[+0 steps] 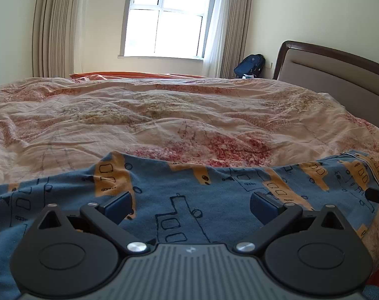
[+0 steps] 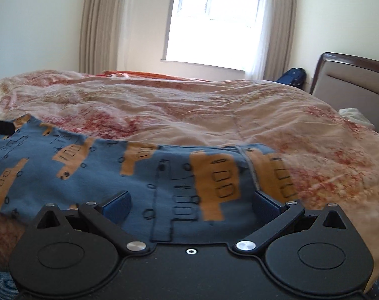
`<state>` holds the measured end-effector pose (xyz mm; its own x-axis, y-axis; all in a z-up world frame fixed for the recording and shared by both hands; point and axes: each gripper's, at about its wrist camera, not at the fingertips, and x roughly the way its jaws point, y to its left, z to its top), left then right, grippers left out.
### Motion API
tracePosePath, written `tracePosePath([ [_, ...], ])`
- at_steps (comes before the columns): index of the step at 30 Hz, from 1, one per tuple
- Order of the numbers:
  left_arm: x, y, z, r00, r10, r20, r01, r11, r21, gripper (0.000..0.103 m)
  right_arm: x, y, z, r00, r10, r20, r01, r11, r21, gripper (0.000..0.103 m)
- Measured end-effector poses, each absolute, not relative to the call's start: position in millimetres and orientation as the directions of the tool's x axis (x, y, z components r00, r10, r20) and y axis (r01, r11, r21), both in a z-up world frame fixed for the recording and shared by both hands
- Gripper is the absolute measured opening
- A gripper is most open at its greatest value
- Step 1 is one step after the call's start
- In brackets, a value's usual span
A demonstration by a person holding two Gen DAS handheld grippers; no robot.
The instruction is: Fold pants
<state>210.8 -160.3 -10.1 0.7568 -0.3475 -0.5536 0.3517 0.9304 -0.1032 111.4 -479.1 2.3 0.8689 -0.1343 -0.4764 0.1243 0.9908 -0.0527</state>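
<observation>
L tongs [image 1: 190, 206] wide, empty, over blue pants [image 1: 189, 187] on bed quilt [image 1: 164, 115]; R tongs [image 2: 190, 206] wide, empty too.

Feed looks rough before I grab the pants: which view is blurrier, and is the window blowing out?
Right wrist view: pants print smeared by motion blur, window overexposed. Left wrist view: pants sharper, window also blown white; fisheye bends the headboard.

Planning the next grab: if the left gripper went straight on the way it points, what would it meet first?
Probably the blue cotton pants with orange block print: the open left gripper tilts down over them, nothing between its jaws. Beyond lies the pink floral quilt. Depth is unclear.
</observation>
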Motion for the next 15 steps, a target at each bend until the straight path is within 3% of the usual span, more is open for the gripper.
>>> tracePosePath([
  [4,212.8,-173.0,-14.6,0.735,-0.375,-0.565,0.370,0.920,-0.129,0.102,81.1,-497.7,1.1,0.887,-0.154,-0.436,0.190,0.981,0.040,0.103],
  [11,216.6,-206.0,-14.1,0.666,-0.525,-0.530,0.491,0.844,-0.218,0.102,75.7,-509.8,-19.0,0.879,-0.039,-0.475,0.154,0.966,0.205,0.103],
  [15,218.4,-221.1,-23.4,0.651,-0.536,-0.537,0.521,0.831,-0.198,0.102,83.4,-518.1,-21.6,0.899,-0.017,-0.438,0.159,0.944,0.289,0.103],
])
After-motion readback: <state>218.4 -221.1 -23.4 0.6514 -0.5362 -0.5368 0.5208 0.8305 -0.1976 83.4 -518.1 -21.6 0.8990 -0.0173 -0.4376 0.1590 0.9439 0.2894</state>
